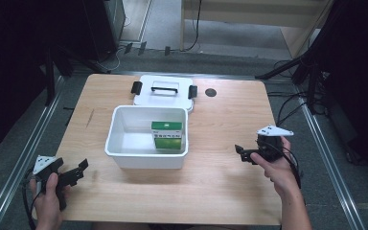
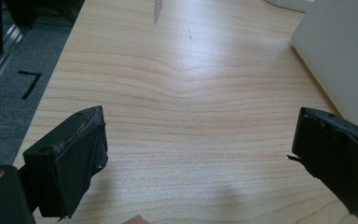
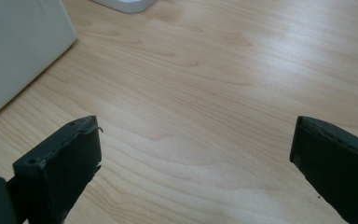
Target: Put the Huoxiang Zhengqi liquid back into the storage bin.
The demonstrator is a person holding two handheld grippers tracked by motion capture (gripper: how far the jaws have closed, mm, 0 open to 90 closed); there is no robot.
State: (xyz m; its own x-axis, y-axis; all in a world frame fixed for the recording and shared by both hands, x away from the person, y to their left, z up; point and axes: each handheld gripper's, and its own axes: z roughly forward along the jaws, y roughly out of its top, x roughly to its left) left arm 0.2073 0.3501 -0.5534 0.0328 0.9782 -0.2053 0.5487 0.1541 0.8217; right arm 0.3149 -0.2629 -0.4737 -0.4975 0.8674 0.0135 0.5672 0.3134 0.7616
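Observation:
A white open bin (image 1: 145, 155) stands at the middle of the wooden table (image 1: 220, 120), with a green and white box (image 1: 167, 135) upright inside it. Its white lid (image 1: 163, 92) with a black handle and black clips lies flat just behind it. My left gripper (image 1: 81, 170) rests open near the table's front left corner, left of the bin; the bin's wall (image 2: 340, 51) shows at the right of the left gripper view. My right gripper (image 1: 242, 154) is open to the right of the bin, with the bin's wall (image 3: 18, 51) at the left of its view. Nothing lies between either pair of jaws.
A small dark round hole (image 1: 211, 92) sits in the table behind and right of the lid. Tripod legs (image 1: 311, 72) and cables stand on the floor at the right. Metal rails (image 1: 19, 158) run along both sides of the table.

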